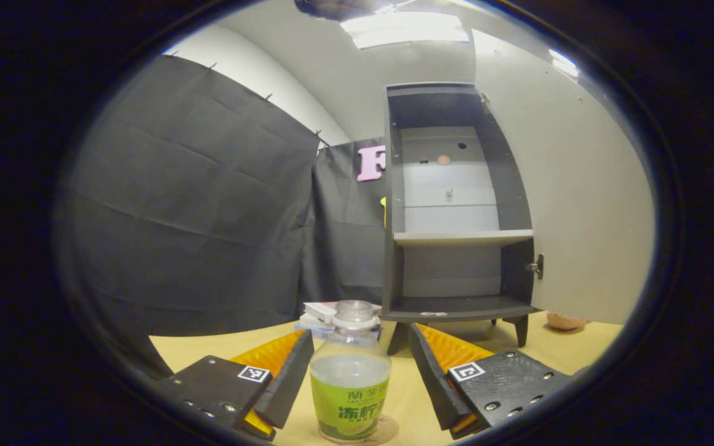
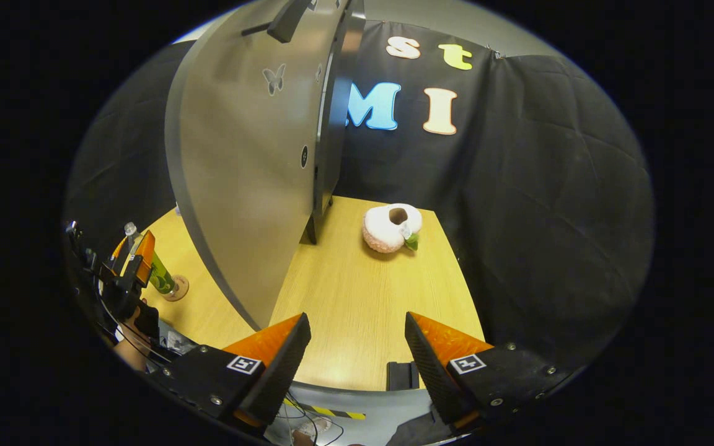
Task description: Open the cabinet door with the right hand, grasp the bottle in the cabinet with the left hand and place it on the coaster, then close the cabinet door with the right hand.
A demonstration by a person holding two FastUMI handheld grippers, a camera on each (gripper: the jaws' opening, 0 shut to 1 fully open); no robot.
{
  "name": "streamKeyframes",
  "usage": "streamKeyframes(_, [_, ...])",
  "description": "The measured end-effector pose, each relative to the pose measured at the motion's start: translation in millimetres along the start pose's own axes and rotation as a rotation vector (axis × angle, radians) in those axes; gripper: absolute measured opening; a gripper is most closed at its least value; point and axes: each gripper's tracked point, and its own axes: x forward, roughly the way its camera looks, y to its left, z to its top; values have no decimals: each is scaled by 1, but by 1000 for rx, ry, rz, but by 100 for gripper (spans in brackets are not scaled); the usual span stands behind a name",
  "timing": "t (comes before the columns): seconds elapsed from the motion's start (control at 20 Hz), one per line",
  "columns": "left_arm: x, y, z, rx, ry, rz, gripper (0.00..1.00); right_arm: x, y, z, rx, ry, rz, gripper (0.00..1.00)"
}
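A clear bottle [image 1: 349,384] with a green label and a white neck ring stands upright on a round coaster [image 1: 389,430] on the wooden table. My left gripper [image 1: 360,331] is open around it, with a gap on each side of the bottle. Behind it the grey cabinet [image 1: 456,210] stands with bare shelves and its door [image 1: 574,204] swung wide to the right. In the right gripper view the door's outer face [image 2: 245,186] rises just left of my right gripper [image 2: 357,319], which is open and holds nothing. At far left there, the left gripper [image 2: 131,263] flanks the bottle [image 2: 160,275].
A pale plush ring toy [image 2: 391,228] lies on the table [image 2: 363,297] right of the cabinet, also seen as the plush toy [image 1: 564,321] past the door. A small white stack [image 1: 320,316] sits behind the bottle. The door's handle [image 1: 537,266] juts from its edge.
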Motion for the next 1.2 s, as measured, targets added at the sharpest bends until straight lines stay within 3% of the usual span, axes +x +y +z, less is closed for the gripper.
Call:
streamKeyframes(0.45, [0,-9,116,39,-59,-51,88,-10,3,34,83,-91,31,94])
streamKeyframes(0.6, [2,-14,156,28,-60,-67,88,-16,-2,65,129,-152,36,94])
streamKeyframes(0.75, [8,-17,191,106,-48,-41,91,-25,-5,104,107,-236,58,94])
streamKeyframes(0.95, [12,-70,228,-7,60,-164,92,-48,-26,154,-7,-367,-2,95])
streamKeyframes(1.05, [10,-92,237,9,132,-202,88,-63,-26,183,-20,-449,7,96])
streamKeyframes(1.2, [-2,-122,281,28,114,-249,88,-82,-31,222,19,-551,26,95])
